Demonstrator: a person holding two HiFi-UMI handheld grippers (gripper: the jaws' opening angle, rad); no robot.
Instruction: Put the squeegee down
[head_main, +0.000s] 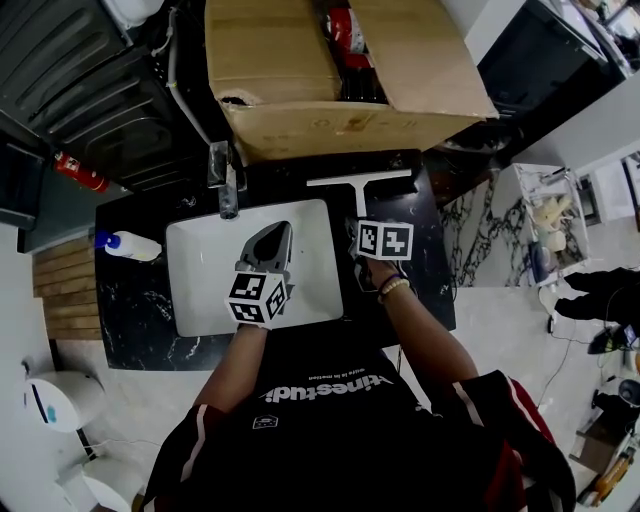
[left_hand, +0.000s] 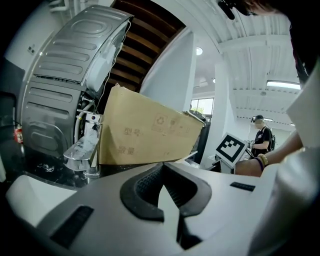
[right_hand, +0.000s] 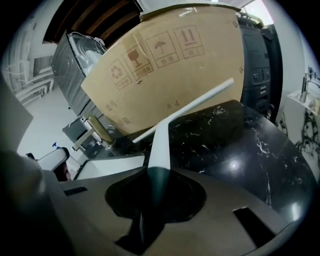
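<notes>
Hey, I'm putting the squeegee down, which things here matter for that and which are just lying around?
Job: squeegee, right gripper holding it, black countertop.
Lying about: cardboard box, bottle, faucet, sink, left gripper (empty).

Squeegee (right_hand: 162, 145) end inside right gripper (right_hand: 156, 176)

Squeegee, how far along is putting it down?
Done: the squeegee is low over the black counter, its blade beside the cardboard box; whether it touches is unclear. In hand: the right gripper has its tongs closed on the white handle. Left: rest it on the counter, open the tongs and draw back. The left gripper is empty over the sink.
</notes>
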